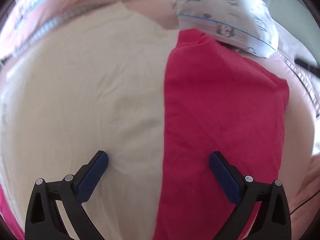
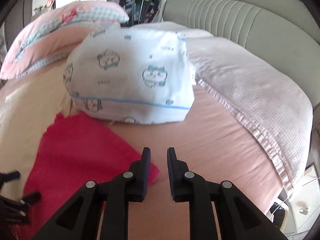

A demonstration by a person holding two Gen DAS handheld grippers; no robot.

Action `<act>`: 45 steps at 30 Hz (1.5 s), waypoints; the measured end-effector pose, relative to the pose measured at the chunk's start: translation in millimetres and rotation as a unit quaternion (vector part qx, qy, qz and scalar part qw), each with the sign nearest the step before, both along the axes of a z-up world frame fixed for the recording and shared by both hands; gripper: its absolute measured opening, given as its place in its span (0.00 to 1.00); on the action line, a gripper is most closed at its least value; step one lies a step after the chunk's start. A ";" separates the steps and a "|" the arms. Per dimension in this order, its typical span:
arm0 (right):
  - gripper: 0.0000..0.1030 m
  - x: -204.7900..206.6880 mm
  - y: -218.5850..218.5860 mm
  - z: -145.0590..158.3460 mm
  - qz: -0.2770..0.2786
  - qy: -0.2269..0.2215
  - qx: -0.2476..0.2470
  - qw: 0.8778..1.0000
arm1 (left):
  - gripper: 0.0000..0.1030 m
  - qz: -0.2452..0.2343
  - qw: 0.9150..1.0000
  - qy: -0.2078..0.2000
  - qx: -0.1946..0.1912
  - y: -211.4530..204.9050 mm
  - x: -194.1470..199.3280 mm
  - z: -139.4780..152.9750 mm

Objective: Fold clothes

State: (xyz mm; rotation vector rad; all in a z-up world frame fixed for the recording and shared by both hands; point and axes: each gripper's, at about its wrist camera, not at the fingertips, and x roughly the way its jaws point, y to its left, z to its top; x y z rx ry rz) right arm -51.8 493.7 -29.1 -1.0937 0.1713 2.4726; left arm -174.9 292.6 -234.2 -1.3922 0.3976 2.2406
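You are working in soft, even daylight with no hard shadows. Both fisheye views bulge and go dark at the corners. Above the red garment (image 1: 220, 110) the printed pillow (image 1: 226, 18) smears with motion blur; the white blanket (image 2: 250, 84) right of that pillow looks slightly washed out.

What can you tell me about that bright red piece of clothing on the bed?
The red garment is plain, soft knit-like cloth, folded into a flat, roughly rectangular panel with straight edges. It lies on the pink bedsheet, overlapping a cream garment alongside. Its far corner tucks under a white cartoon-print pillow. Neither gripper grips it.
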 end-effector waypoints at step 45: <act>0.59 -122.1 -64.6 -68.1 0.167 -0.111 0.004 0.980 | 0.96 -0.003 1.000 0.001 0.031 48.2 -115.2 14.5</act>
